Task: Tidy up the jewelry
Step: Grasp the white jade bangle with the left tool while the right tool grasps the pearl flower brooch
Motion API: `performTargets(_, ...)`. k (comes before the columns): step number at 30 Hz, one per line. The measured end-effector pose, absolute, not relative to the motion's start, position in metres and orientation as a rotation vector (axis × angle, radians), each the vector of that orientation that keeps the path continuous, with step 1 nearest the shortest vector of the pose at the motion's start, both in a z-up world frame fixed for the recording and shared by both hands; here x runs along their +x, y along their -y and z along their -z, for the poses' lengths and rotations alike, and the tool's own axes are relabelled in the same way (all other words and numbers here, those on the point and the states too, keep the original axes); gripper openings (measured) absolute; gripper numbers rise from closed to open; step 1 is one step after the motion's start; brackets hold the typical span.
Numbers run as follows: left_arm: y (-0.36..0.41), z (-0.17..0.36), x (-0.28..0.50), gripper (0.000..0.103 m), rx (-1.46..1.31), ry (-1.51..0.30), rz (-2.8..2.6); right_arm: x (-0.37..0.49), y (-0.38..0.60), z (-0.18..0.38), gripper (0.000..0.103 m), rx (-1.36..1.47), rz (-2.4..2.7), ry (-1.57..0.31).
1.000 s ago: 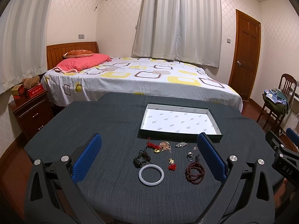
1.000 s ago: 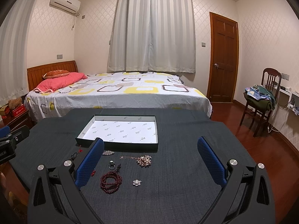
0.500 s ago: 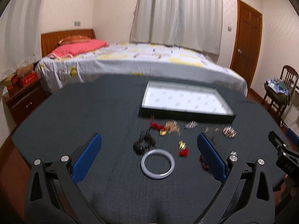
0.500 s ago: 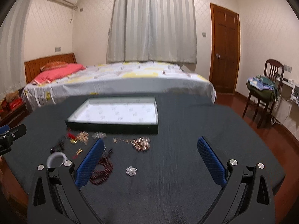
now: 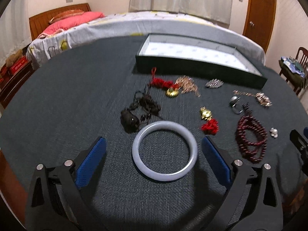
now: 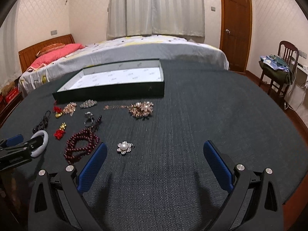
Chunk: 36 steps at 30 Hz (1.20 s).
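A pale grey bangle lies flat on the dark tablecloth between the blue pads of my left gripper. Its jaws are closing, and the pads stand clear of the bangle on both sides. Beyond it lie a black cord pendant, two gold charms with red tassels, a ring and dark red beads. My right gripper hangs open over bare cloth, with a pearl flower brooch just inside its left finger. A rose-gold necklace lies before the empty, white-lined tray.
The round table's edge curves close on the right. A bed stands right behind the table, a nightstand at the left, and a chair with clothes beside a wooden door at the right.
Both grippers have sunk toward the table and tipped downward. The jewellery now looms larger, and the bangle has come in between the left gripper's fingers.
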<state>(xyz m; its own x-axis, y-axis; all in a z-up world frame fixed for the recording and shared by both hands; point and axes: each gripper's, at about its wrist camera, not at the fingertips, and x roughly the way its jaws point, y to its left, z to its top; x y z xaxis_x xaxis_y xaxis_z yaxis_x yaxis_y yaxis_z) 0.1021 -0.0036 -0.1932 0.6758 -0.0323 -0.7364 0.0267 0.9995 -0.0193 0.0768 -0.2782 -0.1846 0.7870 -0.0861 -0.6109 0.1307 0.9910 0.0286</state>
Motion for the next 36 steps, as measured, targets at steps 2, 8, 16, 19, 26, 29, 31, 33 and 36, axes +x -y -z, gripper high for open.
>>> performTargets(2, 0.004, 0.198, 0.108, 0.093, -0.014, -0.841, 0.039, 0.08, 0.279, 0.187, 0.096, 0.075, 0.114, -0.667)
performTargets(8, 0.008, 0.201, 0.111, 0.093, 0.018, -0.849, 0.034, 0.086, 0.28, 0.19, 0.096, 0.089, 0.102, -0.693)
performTargets(16, 0.014, 0.197, 0.107, 0.07, 0.041, -0.816, 0.084, 0.097, 0.275, 0.189, 0.096, 0.1, 0.076, -0.716)
performTargets(19, 0.013, 0.198, 0.106, 0.069, 0.041, -0.815, 0.084, 0.102, 0.271, 0.189, 0.096, 0.088, 0.06, -0.724)
performTargets(26, 0.013, 0.198, 0.106, 0.069, 0.038, -0.813, 0.083, 0.114, 0.263, 0.192, 0.065, 0.055, 0.037, -0.764)
performTargets(29, 0.013, 0.198, 0.105, 0.069, 0.035, -0.81, 0.083, 0.117, 0.261, 0.198, 0.058, 0.053, 0.032, -0.796)
performTargets(31, 0.013, 0.199, 0.105, 0.069, 0.034, -0.811, 0.084, 0.117, 0.259, 0.2, 0.057, 0.033, 0.032, -0.8)
performTargets(33, 0.013, 0.198, 0.105, 0.069, 0.03, -0.811, 0.086, 0.117, 0.257, 0.2, 0.056, 0.023, 0.027, -0.802)
performTargets(36, 0.013, 0.198, 0.106, 0.073, 0.015, -0.811, 0.093, 0.117, 0.256, 0.2, 0.055, 0.024, 0.026, -0.801)
